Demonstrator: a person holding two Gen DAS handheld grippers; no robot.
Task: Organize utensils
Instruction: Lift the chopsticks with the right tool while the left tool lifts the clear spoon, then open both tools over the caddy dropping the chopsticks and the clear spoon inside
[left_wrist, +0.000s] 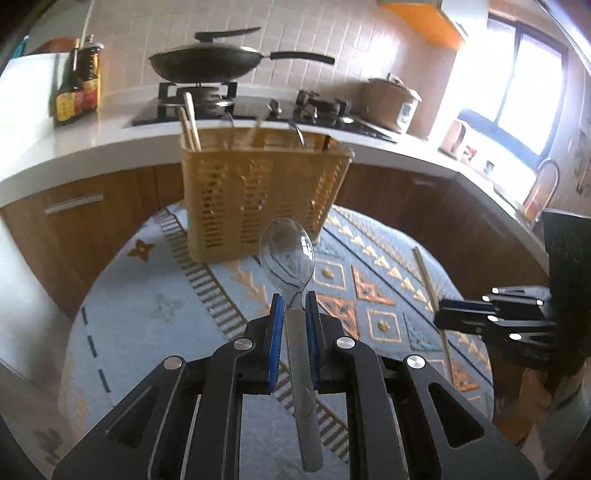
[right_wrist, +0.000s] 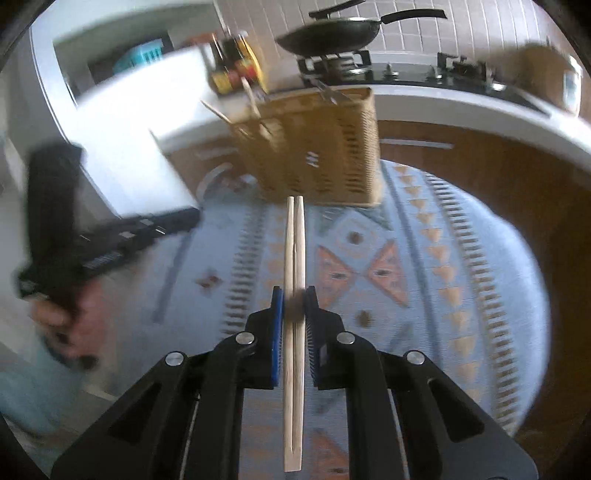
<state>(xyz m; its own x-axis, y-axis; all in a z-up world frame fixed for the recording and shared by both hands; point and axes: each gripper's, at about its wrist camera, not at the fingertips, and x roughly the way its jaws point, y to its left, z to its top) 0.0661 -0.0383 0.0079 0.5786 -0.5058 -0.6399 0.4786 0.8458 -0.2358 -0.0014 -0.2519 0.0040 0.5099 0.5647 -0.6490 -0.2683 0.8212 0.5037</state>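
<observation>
Already the basket (left_wrist: 258, 199) holds some utensils, while the left gripper (left_wrist: 294, 306) clamps a spoon (left_wrist: 287, 251) and the right gripper (right_wrist: 293, 301) pinches chopsticks (right_wrist: 294, 236), both unstowed.

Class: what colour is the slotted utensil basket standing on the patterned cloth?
Tan-yellow slotted plastic utensil basket; clearest in the left wrist view.

Basket (right_wrist: 314, 147): smeared by motion blur.
Chopsticks (right_wrist: 294, 332): near ends cut off at bottom edge.
Basket contents: hidden below rim.
</observation>
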